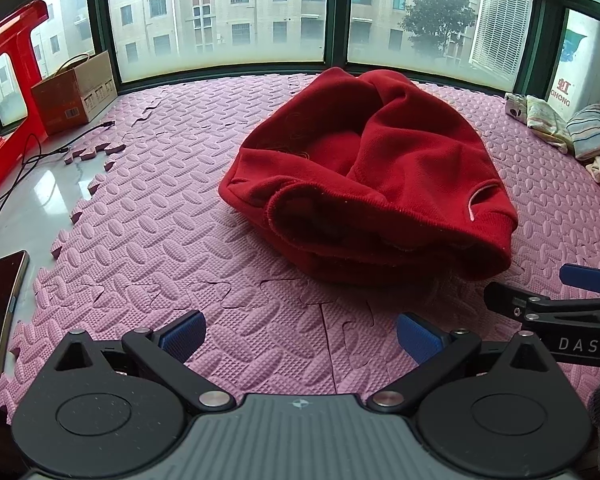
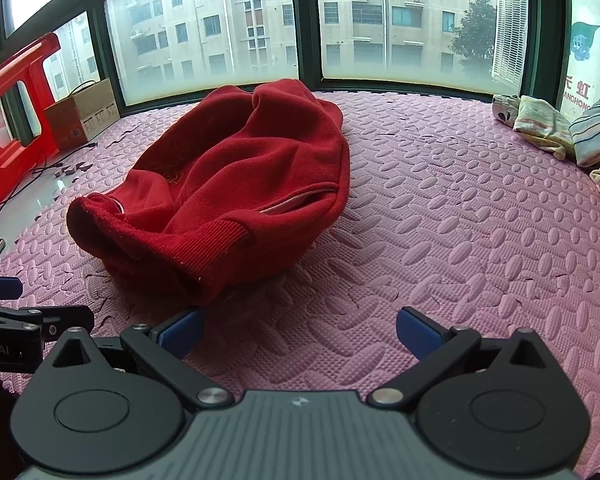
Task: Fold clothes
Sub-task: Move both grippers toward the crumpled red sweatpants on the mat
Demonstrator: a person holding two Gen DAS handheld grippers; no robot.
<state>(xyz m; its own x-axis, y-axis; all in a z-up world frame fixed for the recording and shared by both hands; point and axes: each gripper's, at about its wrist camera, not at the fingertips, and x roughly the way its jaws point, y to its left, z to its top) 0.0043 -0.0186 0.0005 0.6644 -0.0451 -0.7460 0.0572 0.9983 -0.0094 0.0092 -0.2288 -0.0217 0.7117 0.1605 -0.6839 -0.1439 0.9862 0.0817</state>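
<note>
A pink foam mat (image 1: 160, 216) covers the floor before the windows, and on it the crumpled red garment (image 1: 372, 184) lies in a heap, its ribbed hem toward me. Smaller clothes (image 2: 560, 128) lie at the mat's far right edge. My left gripper (image 1: 300, 336) and right gripper (image 2: 298, 330) are spread wide near the hem, empty, apart from the cloth.

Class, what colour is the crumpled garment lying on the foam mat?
Red, a solid red garment; the right wrist view shows it best.
</note>
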